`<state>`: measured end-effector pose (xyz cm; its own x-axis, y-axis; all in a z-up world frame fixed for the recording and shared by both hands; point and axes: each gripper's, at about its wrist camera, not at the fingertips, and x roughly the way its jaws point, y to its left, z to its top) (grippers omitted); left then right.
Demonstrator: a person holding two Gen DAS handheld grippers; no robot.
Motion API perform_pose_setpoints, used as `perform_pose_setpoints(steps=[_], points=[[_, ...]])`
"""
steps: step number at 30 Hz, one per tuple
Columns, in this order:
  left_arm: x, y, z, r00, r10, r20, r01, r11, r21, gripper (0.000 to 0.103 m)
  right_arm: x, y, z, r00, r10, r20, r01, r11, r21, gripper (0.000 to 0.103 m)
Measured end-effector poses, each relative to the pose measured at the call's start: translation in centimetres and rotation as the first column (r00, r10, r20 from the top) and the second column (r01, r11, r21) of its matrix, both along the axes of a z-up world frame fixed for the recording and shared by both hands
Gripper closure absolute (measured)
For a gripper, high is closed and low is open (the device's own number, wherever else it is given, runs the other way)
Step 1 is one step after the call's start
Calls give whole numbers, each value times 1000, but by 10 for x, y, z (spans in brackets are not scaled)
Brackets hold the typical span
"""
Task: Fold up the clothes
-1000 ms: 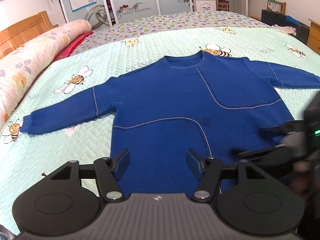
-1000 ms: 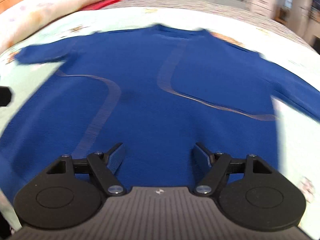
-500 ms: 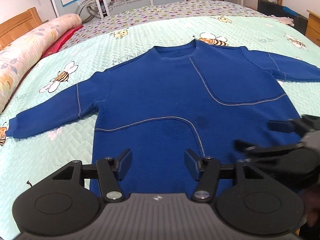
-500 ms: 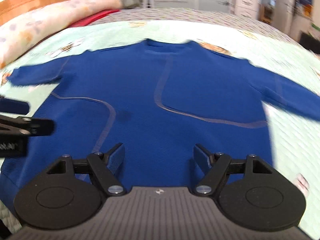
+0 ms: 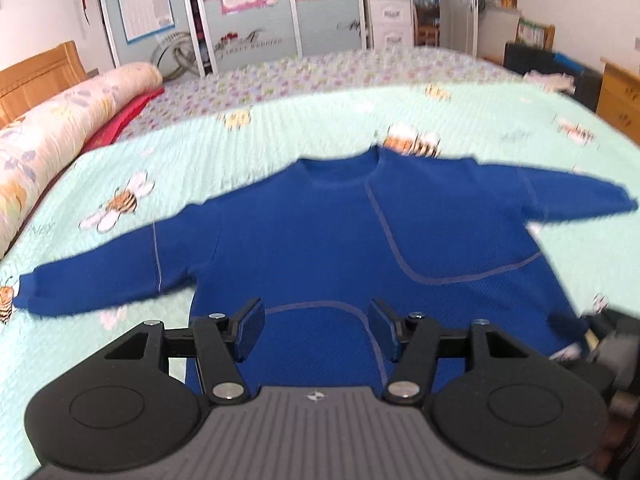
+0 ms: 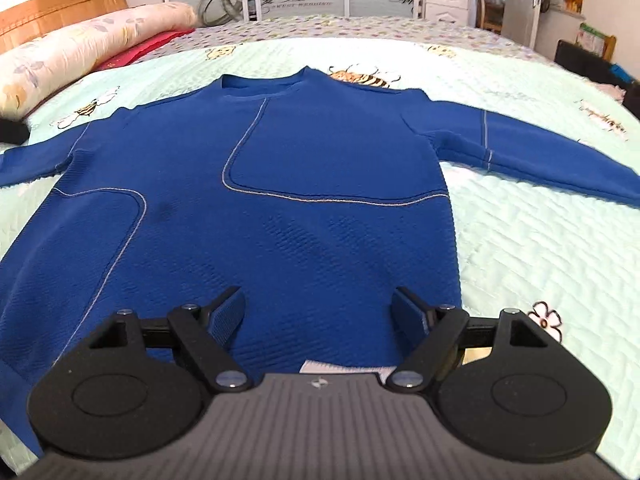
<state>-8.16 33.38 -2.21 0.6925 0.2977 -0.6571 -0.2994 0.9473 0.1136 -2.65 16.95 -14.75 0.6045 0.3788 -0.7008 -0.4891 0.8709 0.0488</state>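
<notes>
While the blue sweater (image 6: pixel 256 184) is spread flat on the bee-print quilt (image 6: pixel 520 240), with the left gripper (image 5: pixel 316 330) and right gripper (image 6: pixel 318 318) held apart and empty above its hem, the right one's jaws having just been widened, quilt may be pinched along with fabric if the hem is seized too deep.

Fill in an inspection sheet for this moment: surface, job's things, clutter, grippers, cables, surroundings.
Surface: bed with a mint bee-print quilt.
Job's things: blue sweater lying flat, front up, both sleeves spread out, not yet folded.
Clutter: floral bolster and a red item beside it near the headboard.
Grippers: left gripper open above the hem; right gripper open, jaws just widened, nothing between the fingers.
Cables: nothing seen.
Surroundings: wooden headboard, wardrobe doors, fan, white drawers.
</notes>
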Motion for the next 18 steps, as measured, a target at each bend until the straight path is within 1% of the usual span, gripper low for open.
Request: perform_pose_setpoints(steps=[2, 7, 9, 11, 13, 14, 16, 18], points=[[2, -1, 7, 1000, 4, 5, -4, 1000, 1, 42, -1, 10, 0, 1000, 17, -4, -17, 1000, 10, 23], [0, -3, 15, 1000, 17, 15, -18, 1000, 12, 42, -10, 46, 4, 994, 111, 2, -111, 994, 5, 23], [-1, -2, 17, 1000, 18, 15, -18, 1000, 11, 42, -14, 60, 3, 989, 147, -12, -147, 989, 6, 23], [-1, -2, 18, 1000, 20, 12, -20, 1000, 8, 42, -15, 74, 1, 982, 189, -11, -189, 982, -11, 23], [-1, -1, 18, 1000, 21, 10, -21, 1000, 7, 42, -15, 83, -5, 978, 209, -4, -209, 976, -52, 23], [-1, -1, 18, 1000, 21, 8, -21, 1000, 8, 42, -14, 86, -7, 976, 219, -1, -218, 974, -67, 23], [0, 0, 17, 1000, 20, 5, -20, 1000, 9, 42, -11, 80, -9, 974, 225, 6, -224, 973, -57, 22], [0, 1, 16, 1000, 18, 2, -18, 1000, 9, 42, -8, 69, -9, 979, 203, 13, -202, 977, -69, 22]])
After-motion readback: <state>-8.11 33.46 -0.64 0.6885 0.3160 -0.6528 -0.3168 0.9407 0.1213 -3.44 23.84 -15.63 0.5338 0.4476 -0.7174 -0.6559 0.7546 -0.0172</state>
